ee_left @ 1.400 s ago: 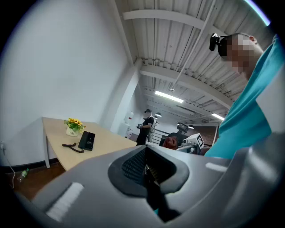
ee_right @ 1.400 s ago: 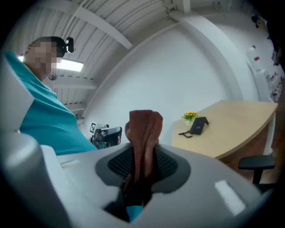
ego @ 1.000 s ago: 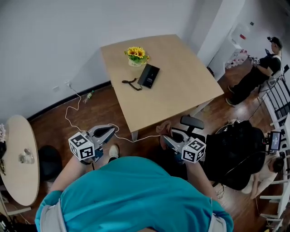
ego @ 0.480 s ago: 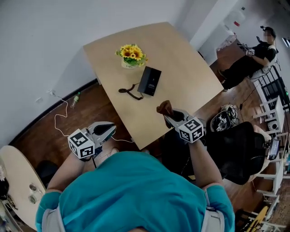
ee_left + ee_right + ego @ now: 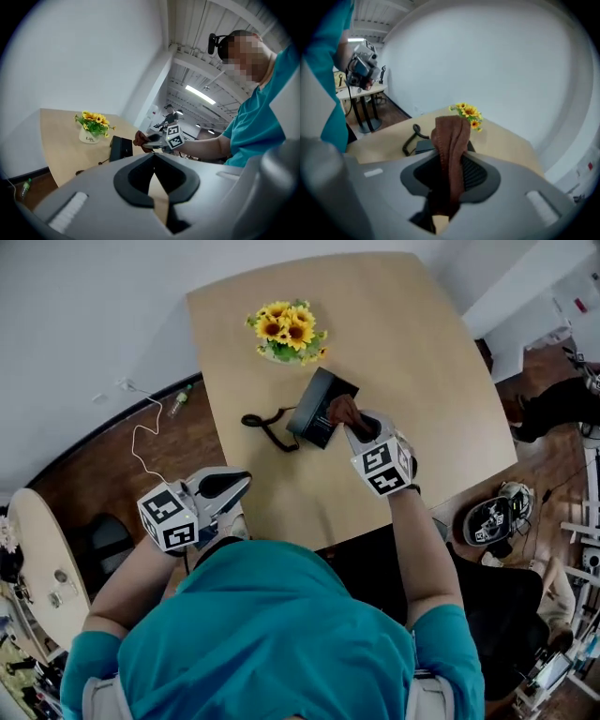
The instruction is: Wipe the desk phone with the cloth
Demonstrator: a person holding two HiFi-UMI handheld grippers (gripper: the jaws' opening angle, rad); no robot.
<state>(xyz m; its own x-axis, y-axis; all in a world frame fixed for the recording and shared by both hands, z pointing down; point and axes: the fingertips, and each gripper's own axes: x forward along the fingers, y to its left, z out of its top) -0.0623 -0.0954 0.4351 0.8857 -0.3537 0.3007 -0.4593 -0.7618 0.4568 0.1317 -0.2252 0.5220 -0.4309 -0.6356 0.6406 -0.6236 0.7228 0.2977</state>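
Bright, even indoor light; shadows on the pale wooden table (image 5: 441,381) faint, no glare. Head view sharp, edges slightly bowed. Both gripper views: heavy fisheye, black vignette at corners. Beyond the grey left gripper (image 5: 153,164), blurred close to lens, a ceiling strip lamp (image 5: 202,94) glows. In the right gripper (image 5: 449,157) the brown cloth (image 5: 450,136) goes soft-focus twd its lower end.

You've got a pot of sunflowers (image 5: 289,332) near the wooden table's (image 5: 422,371) far edge. Left of that table, a white cable (image 5: 141,442) snakes over the dark floor by a small bottle (image 5: 178,401); further left, a round side table (image 5: 37,559).
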